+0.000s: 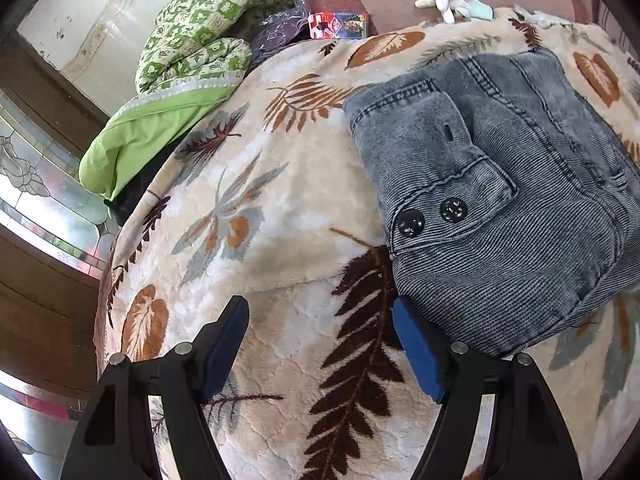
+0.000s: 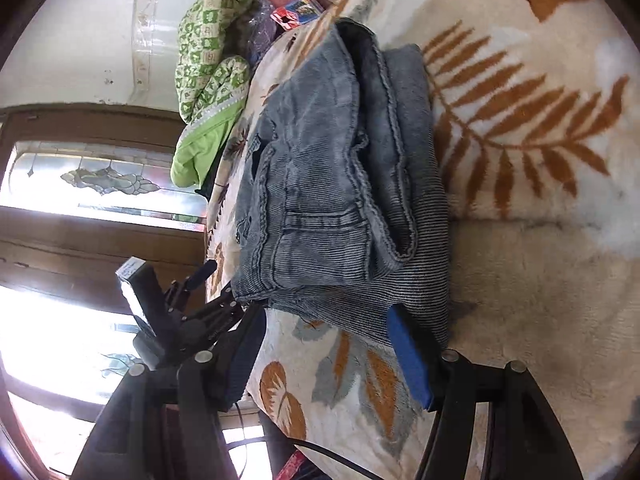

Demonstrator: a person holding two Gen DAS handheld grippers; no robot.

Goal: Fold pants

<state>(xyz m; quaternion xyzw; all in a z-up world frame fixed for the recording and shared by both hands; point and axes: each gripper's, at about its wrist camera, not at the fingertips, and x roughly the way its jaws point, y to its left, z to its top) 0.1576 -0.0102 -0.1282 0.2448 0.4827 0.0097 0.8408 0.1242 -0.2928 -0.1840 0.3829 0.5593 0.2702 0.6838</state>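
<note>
Folded grey-blue corduroy pants (image 1: 496,184) with two black buttons lie on a cream leaf-patterned blanket (image 1: 280,200). My left gripper (image 1: 320,308) is open over the blanket just left of the pants. Its right blue pad (image 1: 416,352) sits at the pants' near corner, and nothing is between the jaws. In the right wrist view the pants (image 2: 336,184) lie as a layered stack. My right gripper (image 2: 325,316) is open at their near edge, its pads apart from the cloth. The left gripper (image 2: 220,280) shows at the pants' left near corner.
A green patterned quilt (image 1: 192,52) is piled at the blanket's far left, with a red printed packet (image 1: 340,24) beside it. White gloves (image 1: 452,2) lie at the far edge. The bed drops off at the left toward a wooden-framed stained-glass window (image 2: 104,180). A black cable (image 2: 332,456) runs below.
</note>
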